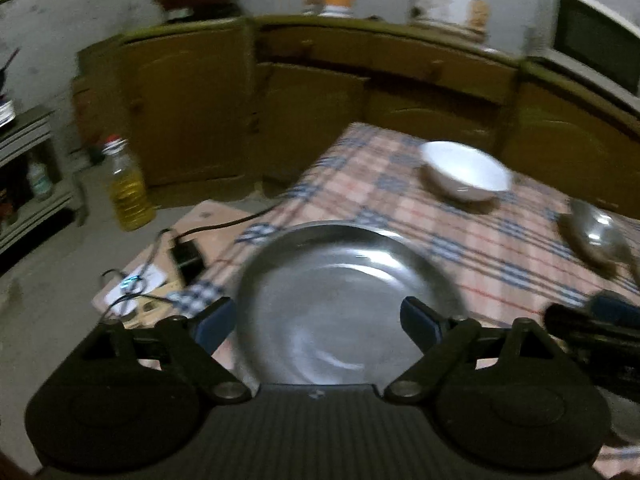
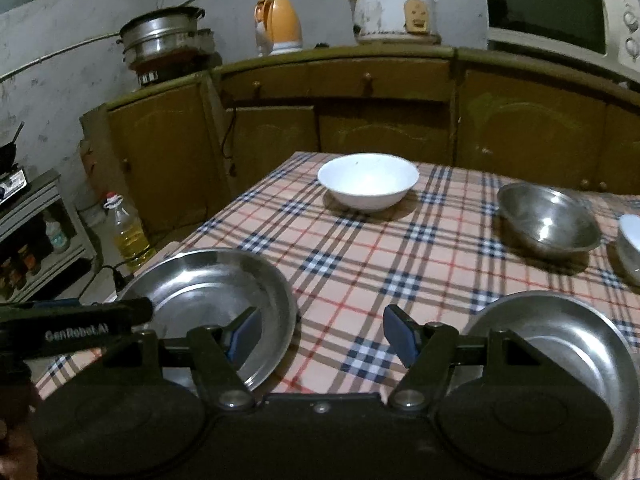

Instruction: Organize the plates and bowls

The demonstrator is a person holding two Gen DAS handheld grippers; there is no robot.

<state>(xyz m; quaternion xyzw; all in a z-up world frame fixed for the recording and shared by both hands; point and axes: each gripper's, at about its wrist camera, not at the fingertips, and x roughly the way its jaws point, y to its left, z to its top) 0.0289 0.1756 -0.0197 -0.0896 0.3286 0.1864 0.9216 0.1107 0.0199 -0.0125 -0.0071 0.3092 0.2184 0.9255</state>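
Both tongs spread, empty: left tongs (image 1: 316, 322) over steel plate (image 1: 344, 300); pinch near rim, lift level, stack on second steel plate (image 2: 560, 344).

A home kitchen: brown wooden cabinets (image 2: 360, 120) carry a white rice cooker (image 2: 392, 8), white microwave (image 2: 560, 12) and steel steamer pot (image 2: 164, 36).

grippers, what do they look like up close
Both match: the left gripper and right gripper have black ribbed bodies, round black side discs, silver pivot bolts and dark blue finger pads. White lettering on the left one reads roughly GenRobot.AI. No cables or sleeves show.
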